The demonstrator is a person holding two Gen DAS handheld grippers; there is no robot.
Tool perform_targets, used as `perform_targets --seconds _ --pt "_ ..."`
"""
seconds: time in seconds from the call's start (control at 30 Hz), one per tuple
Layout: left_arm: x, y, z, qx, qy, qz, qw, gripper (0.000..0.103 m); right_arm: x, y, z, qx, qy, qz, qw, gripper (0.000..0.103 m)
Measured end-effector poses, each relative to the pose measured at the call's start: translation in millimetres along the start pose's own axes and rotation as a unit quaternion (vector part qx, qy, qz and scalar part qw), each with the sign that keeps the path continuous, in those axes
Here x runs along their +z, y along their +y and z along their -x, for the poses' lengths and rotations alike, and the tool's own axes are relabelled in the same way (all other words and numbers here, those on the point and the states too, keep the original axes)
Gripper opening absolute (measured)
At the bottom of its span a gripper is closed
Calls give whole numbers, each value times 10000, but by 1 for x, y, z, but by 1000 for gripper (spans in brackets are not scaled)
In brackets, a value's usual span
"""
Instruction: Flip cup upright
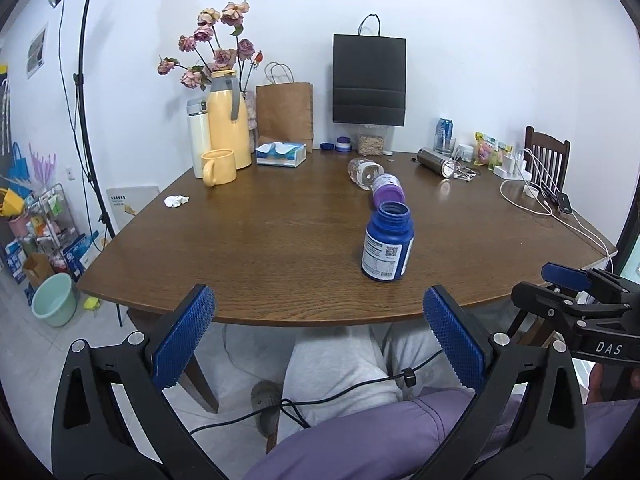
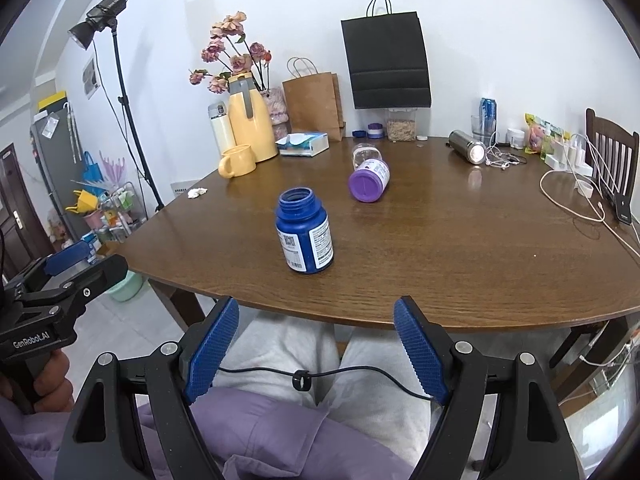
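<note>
The blue bottle (image 1: 388, 246) was seen standing upright, mouth open and uncapped, right of centre in the left wrist view and left of centre (image 2: 305, 231) in the right wrist view, near the front edge of the wooden table (image 1: 260, 240). Just behind it a purple-capped clear bottle (image 1: 374, 180) was seen lying on its side. The left gripper (image 1: 318, 336) was held with its fingers spread wide and nothing between them, below the table edge at the bottom of the frame. The right gripper (image 2: 316, 350) was likewise held wide and unloaded, over the person's lap. No object was seen between either gripper and the blue bottle. Toward the upper left of the table a yellow mug (image 1: 218, 167), a yellow thermos jug (image 1: 228, 120), a white flask (image 1: 199, 138) and a tissue box (image 1: 281, 154) were grouped. A steel flask (image 1: 436, 161) was seen lying at the upper right, near white cables (image 1: 536, 196). A black paper bag (image 1: 369, 80) was seen against the wall.
</note>
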State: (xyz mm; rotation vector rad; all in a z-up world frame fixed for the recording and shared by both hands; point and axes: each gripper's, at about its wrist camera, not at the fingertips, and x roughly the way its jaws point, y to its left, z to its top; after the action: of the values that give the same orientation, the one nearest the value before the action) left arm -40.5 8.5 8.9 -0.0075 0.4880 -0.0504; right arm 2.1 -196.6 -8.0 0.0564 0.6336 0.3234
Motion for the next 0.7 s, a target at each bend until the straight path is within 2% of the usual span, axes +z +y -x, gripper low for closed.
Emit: perform_targets --seconds 0.7 --pt "1 1 1 36 -44 -87 9999 103 0 -5 2 -29 -52 -129 9999 84"
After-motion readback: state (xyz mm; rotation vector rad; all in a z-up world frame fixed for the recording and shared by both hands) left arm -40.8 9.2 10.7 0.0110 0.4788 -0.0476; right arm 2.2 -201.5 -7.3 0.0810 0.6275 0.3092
